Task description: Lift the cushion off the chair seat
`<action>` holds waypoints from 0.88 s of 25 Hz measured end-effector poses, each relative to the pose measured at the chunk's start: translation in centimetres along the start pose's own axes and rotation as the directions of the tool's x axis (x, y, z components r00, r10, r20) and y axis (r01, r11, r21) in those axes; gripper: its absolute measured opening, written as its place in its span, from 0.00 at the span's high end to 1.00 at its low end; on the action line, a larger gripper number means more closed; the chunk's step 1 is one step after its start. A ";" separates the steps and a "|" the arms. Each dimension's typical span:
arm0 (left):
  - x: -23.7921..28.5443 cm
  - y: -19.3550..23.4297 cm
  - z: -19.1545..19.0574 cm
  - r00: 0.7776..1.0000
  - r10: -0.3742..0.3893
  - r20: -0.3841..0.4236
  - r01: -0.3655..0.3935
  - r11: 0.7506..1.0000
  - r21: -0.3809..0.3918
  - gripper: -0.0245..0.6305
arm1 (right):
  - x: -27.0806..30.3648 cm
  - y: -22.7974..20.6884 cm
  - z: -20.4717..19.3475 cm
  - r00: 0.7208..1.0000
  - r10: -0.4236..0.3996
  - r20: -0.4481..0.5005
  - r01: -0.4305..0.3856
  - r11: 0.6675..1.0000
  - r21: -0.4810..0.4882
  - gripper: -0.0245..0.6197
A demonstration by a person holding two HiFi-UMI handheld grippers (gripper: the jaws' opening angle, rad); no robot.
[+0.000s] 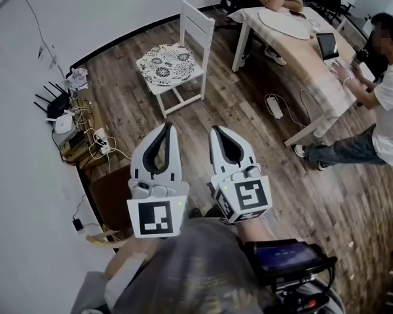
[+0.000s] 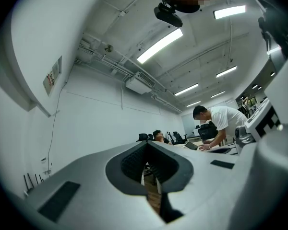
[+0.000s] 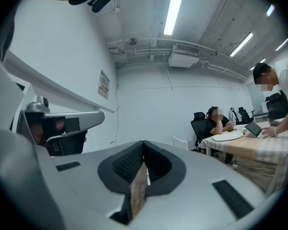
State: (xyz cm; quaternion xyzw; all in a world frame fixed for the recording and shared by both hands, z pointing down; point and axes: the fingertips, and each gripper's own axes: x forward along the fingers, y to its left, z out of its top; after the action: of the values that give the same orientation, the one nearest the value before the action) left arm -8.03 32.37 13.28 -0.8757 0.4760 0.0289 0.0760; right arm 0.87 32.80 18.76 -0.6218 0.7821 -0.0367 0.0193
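Note:
A round white cushion (image 1: pixel 166 64) with a dark lace-like pattern lies on the seat of a white wooden chair (image 1: pixel 198 26) toward the far side of the wooden floor. My left gripper (image 1: pixel 166 127) and right gripper (image 1: pixel 217 131) are side by side in the air well short of the chair, pointing toward it. Both are shut with nothing between the jaws. In the left gripper view the left gripper (image 2: pixel 147 143) has its tips together. The right gripper view shows the right gripper (image 3: pixel 143 143) closed too, with the chair's back (image 3: pixel 181 142) small in the distance.
A long table (image 1: pixel 300 56) stands right of the chair, with a tablet (image 1: pixel 327 45) on it and people (image 1: pixel 388 103) sitting at it. A power strip (image 1: pixel 274 106) lies on the floor near the table. Routers and tangled cables (image 1: pixel 65 118) sit along the left wall.

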 end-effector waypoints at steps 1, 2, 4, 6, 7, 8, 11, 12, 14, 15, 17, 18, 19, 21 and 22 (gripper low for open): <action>0.5 0.0 -0.3 1.000 -0.001 -0.006 0.001 1.000 -0.003 0.95 | 0.3 -0.4 0.0 1.000 -0.003 0.000 0.003 1.000 -0.001 0.95; 0.8 0.1 -0.6 1.000 0.000 -0.011 0.000 1.000 -0.005 0.95 | 0.6 -0.7 0.0 1.000 -0.005 -0.001 0.005 1.000 -0.001 0.95; 1.5 0.2 -1.0 1.000 0.001 -0.019 -0.001 1.000 -0.006 0.95 | 1.2 -1.3 -0.2 1.000 -0.008 -0.005 0.008 1.000 0.001 0.95; 2.2 0.4 -1.5 1.000 -0.001 -0.027 0.001 1.000 -0.004 0.95 | 1.9 -1.8 -0.4 1.000 -0.011 -0.008 0.011 1.000 0.004 0.95; 2.7 0.4 -1.7 1.000 0.000 -0.031 0.000 1.000 -0.004 0.95 | 2.4 -2.2 -0.4 1.000 -0.010 -0.008 0.010 1.000 0.005 0.95; 3.3 0.5 -1.9 0.999 0.002 -0.035 -0.003 1.000 -0.005 0.95 | 3.0 -2.6 -0.4 1.000 -0.008 -0.009 0.008 1.000 0.005 0.95; 5.5 0.9 -2.6 0.999 0.016 -0.049 -0.016 1.000 -0.003 0.95 | 4.8 -3.9 -0.3 1.000 0.004 -0.010 -0.004 1.000 0.001 0.95; 6.3 1.0 -2.7 0.999 0.021 -0.050 -0.021 1.000 -0.003 0.95 | 5.5 -4.4 -0.3 1.000 0.007 -0.011 -0.007 1.000 0.000 0.95; 8.1 1.2 -3.0 0.998 0.027 -0.051 -0.027 1.000 -0.003 0.95 | 7.0 -5.6 -0.5 1.000 0.012 -0.016 -0.012 1.000 0.003 0.95; 9.1 1.3 -3.3 0.998 0.030 -0.056 -0.030 1.000 -0.004 0.95 | 7.7 -6.2 -0.6 1.000 0.015 -0.020 -0.015 1.000 0.007 0.95; 10.9 1.5 -4.0 0.996 0.038 -0.076 -0.038 0.999 -0.005 0.95 | 9.4 -7.4 -0.7 0.999 0.027 -0.029 -0.026 1.000 0.014 0.95; 11.9 1.7 -4.2 0.995 0.043 -0.085 -0.044 0.999 -0.004 0.95 | 10.3 -8.0 -0.8 0.999 0.035 -0.033 -0.034 0.999 0.018 0.95; 12.9 1.8 -4.4 0.995 0.049 -0.091 -0.050 0.999 -0.003 0.95 | 11.2 -8.5 -0.9 0.998 0.042 -0.038 -0.041 0.999 0.024 0.95; 15.0 2.0 -4.7 0.993 0.060 -0.098 -0.060 0.998 0.004 0.95 | 13.1 -9.9 -1.0 0.997 0.057 -0.048 -0.055 0.998 0.032 0.95; 16.0 2.1 -4.9 0.993 0.066 -0.103 -0.066 0.998 0.007 0.95 | 14.0 -10.5 -1.1 0.997 0.064 -0.052 -0.062 0.997 0.036 0.95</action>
State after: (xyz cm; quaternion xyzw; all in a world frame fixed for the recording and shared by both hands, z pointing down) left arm -1.19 17.12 15.95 -0.8597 0.5080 -0.0144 0.0519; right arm 7.86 16.83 20.90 -0.5951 0.8008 -0.0661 0.0102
